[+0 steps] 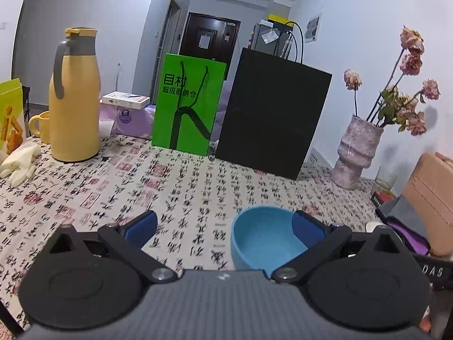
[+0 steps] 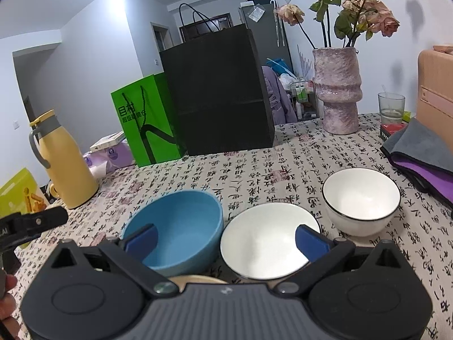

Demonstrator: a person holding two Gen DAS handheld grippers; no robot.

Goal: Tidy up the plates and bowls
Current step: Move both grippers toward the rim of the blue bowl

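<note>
Left tongs: the left gripper (image 1: 225, 228) hangs wide open and empty just above the table, its right pad (image 1: 307, 231) over the near rim of the blue bowl (image 1: 262, 240).
Right tongs: the right gripper (image 2: 225, 239) is spread wide too, holding nothing; its left pad (image 2: 141, 240) sits over the blue bowl (image 2: 175, 232) and its right pad (image 2: 310, 239) over the white bowl (image 2: 266, 243).
Bowls: blue and white stand side by side straight ahead of the right tongs, rims near or touching, hard to say which. A second white bowl with a dark rim (image 2: 361, 201) stands further out to the right, apart from them.
Under the tongs: a pale curved edge (image 2: 195, 279) peeks out just below the two near bowls; plate or not, it cannot be told.
Risk, straddle: the right tongs span two bowls at once, so closing here would likely shove the bowls together rather than grip one.
Risk, rim pinch: the left pad is in line with the blue rim only on one side; a shallow bite on a smooth curved wall could let the bowl tip or slip.
Risk, collision: both tongs crowd the blue bowl, and the left tool's black arm (image 2: 34, 223) shows at the right view's left edge, so they may knock each other.
Further out: the tablecloth (image 1: 184, 187) could drag and ruck; the black bag (image 1: 271, 113), green bag (image 1: 187, 104), vase (image 2: 337, 90) and yellow flask (image 1: 75, 99) stand well beyond, out of harm for now.
</note>
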